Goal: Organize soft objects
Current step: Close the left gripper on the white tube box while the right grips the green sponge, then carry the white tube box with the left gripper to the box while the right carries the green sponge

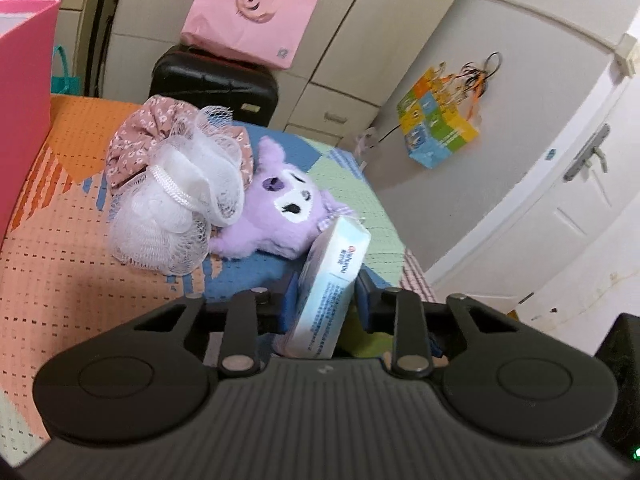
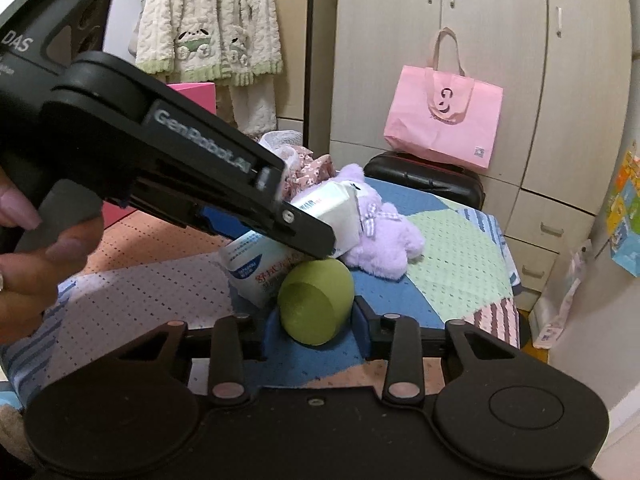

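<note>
Left tongs: left gripper is clamped on the tissue pack, blue pads squeezing both flat faces, pack standing on edge between them.

Right tongs: right gripper has the green ball-ish thing sitting between its pads. Both pads look like they're touching its sides, so I'd call it gripped, though from this angle I can't swear how hard it's pressing.

Tissue pack position: long axis runs forward and up out of the left jaws, far end pointing at the purple plush and nearly touching it. In the right view the pack pokes out under the left gripper and leans right against the green thing.

Key relation: both grabbed items are touching each other, so lifting one probably nudges the other. Left hand crosses in from the left, above the right gripper's catch.

Other soft stuff: white mesh pouf and floral fabric piece sit just left of the plush on the patchwork bed cover, all bunched together, well ahead of both tongs.

Maybe-destination: pink box at the far left edge, nearer the left hand. Just my guess.
</note>
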The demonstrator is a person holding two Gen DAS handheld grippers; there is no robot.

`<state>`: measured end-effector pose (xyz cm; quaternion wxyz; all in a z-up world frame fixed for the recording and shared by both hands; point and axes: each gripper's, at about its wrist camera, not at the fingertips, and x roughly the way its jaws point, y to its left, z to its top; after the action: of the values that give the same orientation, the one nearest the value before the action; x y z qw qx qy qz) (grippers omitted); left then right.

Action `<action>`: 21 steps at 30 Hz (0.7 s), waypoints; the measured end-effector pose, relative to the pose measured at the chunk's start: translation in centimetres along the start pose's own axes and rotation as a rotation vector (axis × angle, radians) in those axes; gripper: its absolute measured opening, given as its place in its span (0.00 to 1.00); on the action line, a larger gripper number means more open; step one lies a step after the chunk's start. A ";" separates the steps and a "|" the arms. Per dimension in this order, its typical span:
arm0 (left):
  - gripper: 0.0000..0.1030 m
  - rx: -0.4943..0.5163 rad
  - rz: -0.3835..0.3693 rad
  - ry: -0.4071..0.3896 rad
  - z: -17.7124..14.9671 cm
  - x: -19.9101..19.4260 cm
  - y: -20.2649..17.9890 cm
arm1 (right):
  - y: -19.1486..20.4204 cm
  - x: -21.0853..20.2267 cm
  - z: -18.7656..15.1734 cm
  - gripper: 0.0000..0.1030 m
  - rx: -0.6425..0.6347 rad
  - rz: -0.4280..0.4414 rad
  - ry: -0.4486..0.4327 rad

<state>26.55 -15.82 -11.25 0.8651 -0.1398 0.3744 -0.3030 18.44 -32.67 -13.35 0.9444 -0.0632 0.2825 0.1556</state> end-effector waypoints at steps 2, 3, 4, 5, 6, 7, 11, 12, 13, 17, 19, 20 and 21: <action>0.25 0.004 -0.005 0.000 -0.4 -0.4 0.1 | -0.1 -0.4 -0.3 0.40 0.021 -0.004 -0.003; 0.25 0.007 -0.001 0.007 -0.6 -0.4 0.1 | -0.2 -0.6 -0.5 0.40 0.029 -0.001 -0.004; 0.25 0.009 0.003 0.014 -0.8 -0.3 0.0 | -0.1 -0.8 -0.6 0.40 0.030 0.000 -0.004; 0.25 0.013 0.005 0.023 -0.9 -0.2 0.1 | 0.0 -0.8 -0.6 0.40 0.027 -0.004 -0.004; 0.24 0.014 0.006 0.023 -1.0 -0.2 0.0 | 0.1 -0.9 -0.6 0.40 0.021 -0.014 -0.004; 0.25 0.025 0.015 0.023 -1.1 -0.1 -0.1 | 0.3 -1.0 -0.6 0.40 0.014 -0.028 -0.004; 0.27 0.120 0.076 0.058 -1.2 0.7 -1.5 | 0.2 -1.3 -0.7 0.40 0.011 -0.078 0.004; 0.26 0.141 0.098 0.070 -1.3 1.0 -1.7 | 0.1 -1.4 -0.8 0.40 0.020 -0.074 0.005; 0.26 0.159 0.117 0.079 -1.4 1.3 -1.9 | -0.1 -1.4 -0.9 0.40 0.025 -0.069 0.006; 0.21 0.200 0.144 0.046 -1.9 1.4 -2.4 | -0.2 -1.4 -1.1 0.40 0.015 -0.069 -0.001; 0.19 0.221 0.156 0.037 -2.1 1.3 -2.7 | -0.3 -1.4 -1.1 0.40 0.020 -0.064 -0.007; 0.18 0.222 0.156 0.031 -2.2 1.1 -2.7 | -0.4 -1.4 -1.2 0.40 0.023 -0.061 -0.009; 0.18 0.214 0.150 0.030 -2.2 1.0 -2.6 | -0.4 -1.5 -1.2 0.40 0.027 -0.059 -0.010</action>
<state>24.31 -18.51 -12.07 0.8895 -0.0137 0.3625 -0.2778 16.80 -33.72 -13.56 0.9508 -0.0580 0.2780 0.1240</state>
